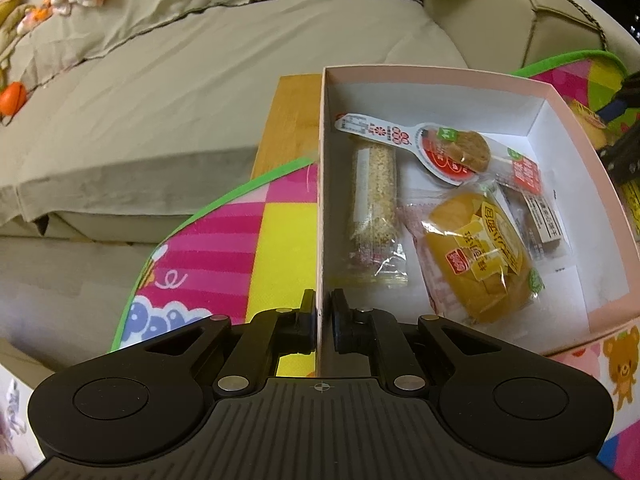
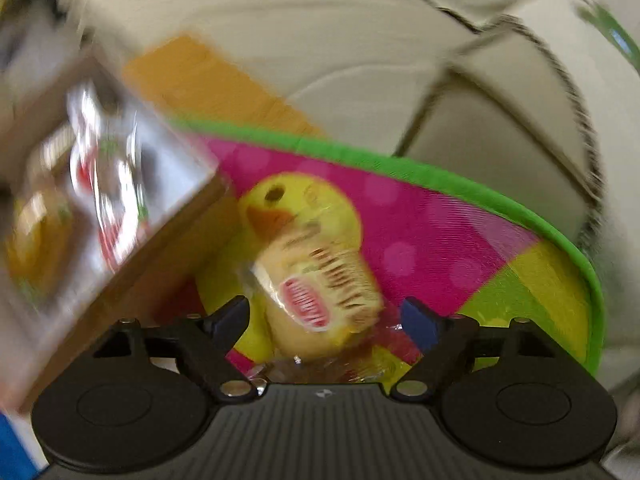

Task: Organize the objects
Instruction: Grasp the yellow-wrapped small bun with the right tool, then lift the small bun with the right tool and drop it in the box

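Observation:
A pink box [image 1: 568, 128] with a white inside stands on a colourful play mat [image 1: 240, 232]. It holds several wrapped snacks: a sesame bar [image 1: 374, 208], a spoon-shaped packet [image 1: 420, 142], a yellow bun [image 1: 480, 256] and a red-labelled packet [image 1: 532, 192]. My left gripper [image 1: 323, 320] is shut on the box's left wall. In the blurred right wrist view, my right gripper [image 2: 326, 316] is open around a wrapped yellow cake [image 2: 320, 292] lying on the mat [image 2: 420, 240], beside the box [image 2: 120, 208].
A beige sofa [image 1: 200, 80] rises behind the mat, with clothes and an orange thing [image 1: 12, 98] at its far left. A wooden board [image 1: 288, 120] lies between sofa and box. The right gripper's dark frame [image 1: 624, 152] shows at the box's right.

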`<state>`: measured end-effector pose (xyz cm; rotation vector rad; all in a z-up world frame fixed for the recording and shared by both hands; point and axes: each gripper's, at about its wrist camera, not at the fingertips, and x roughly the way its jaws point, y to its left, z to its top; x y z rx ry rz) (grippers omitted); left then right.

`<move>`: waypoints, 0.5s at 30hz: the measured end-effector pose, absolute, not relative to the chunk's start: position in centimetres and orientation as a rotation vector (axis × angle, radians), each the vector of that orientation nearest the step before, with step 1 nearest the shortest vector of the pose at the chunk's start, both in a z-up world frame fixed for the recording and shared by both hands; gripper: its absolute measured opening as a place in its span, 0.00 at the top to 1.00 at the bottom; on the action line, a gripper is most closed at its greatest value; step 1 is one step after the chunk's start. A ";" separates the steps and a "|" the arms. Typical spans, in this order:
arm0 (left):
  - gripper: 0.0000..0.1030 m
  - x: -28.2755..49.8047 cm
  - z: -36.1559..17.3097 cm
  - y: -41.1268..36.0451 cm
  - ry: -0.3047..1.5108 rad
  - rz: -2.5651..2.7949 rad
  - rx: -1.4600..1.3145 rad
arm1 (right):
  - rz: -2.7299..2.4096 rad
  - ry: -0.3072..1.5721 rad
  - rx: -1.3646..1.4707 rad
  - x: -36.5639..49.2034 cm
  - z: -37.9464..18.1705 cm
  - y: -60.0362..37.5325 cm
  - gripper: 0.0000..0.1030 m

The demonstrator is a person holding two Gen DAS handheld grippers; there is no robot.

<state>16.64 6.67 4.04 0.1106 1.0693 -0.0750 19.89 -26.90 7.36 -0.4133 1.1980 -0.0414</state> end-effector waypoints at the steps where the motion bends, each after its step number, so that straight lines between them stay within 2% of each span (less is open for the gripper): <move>1: 0.91 16.6 4.0 6.7 1.070 -0.074 0.104 | -0.038 1.205 -0.464 19.5 6.8 -26.3 0.41; 7: 0.91 16.6 4.0 6.5 1.071 -0.066 0.095 | -0.047 1.175 -0.296 13.5 8.7 -24.0 0.49; 15: 0.91 16.7 3.9 6.7 1.059 -0.089 0.097 | -0.203 1.273 0.049 4.3 8.1 -19.4 0.49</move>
